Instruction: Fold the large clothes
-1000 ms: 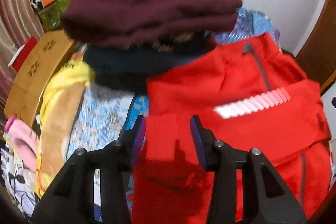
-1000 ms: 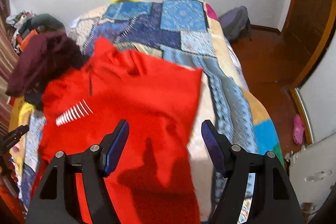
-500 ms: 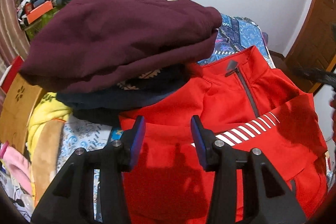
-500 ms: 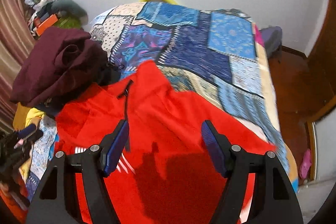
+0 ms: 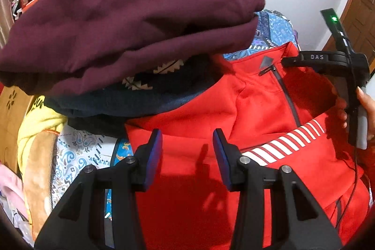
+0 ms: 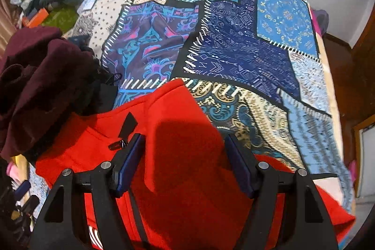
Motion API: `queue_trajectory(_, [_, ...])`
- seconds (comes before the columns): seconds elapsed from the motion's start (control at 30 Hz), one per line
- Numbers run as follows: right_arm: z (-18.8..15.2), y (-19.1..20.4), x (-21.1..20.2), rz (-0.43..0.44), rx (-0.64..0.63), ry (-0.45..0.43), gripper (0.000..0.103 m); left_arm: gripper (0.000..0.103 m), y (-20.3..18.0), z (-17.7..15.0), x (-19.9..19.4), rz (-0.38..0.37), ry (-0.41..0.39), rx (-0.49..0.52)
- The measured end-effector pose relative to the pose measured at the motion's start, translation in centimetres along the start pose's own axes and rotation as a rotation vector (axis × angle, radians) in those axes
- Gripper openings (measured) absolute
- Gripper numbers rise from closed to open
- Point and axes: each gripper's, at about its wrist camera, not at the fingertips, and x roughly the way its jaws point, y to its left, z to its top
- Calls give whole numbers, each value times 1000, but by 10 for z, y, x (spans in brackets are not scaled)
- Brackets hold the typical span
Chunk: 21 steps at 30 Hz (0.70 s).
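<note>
Both the left claw and right claw hang released above the red jacket. A maroon garment sits at ten o'clock on the bed.

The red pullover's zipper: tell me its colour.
Dark grey, running down from the collar of the red pullover; zipper shows best in the left wrist view.

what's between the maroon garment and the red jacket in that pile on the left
In the left wrist view, a dark navy patterned knit lies sandwiched there, under the maroon garment and overlapping the red jacket at its shoulder.
</note>
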Motion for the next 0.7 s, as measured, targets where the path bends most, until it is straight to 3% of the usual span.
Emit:
queue_trajectory(0.1, [-4,-5,-7,45,54,-32,21,44,3,-3,0,6,4,-15])
queue_trajectory(0.2, [-7,0,-15,38,36,-54,9,44,6,-6,-8,14,-7,-35])
queue_trajectory(0.4, [-29,19,-70,76,-48,-134,7,44,7,-13,-44,21,-46,-44])
queue_trajectory(0.7, [-118,32,-143,146,-125,-175,7,44,-17,-23,-100,-11,-99,3])
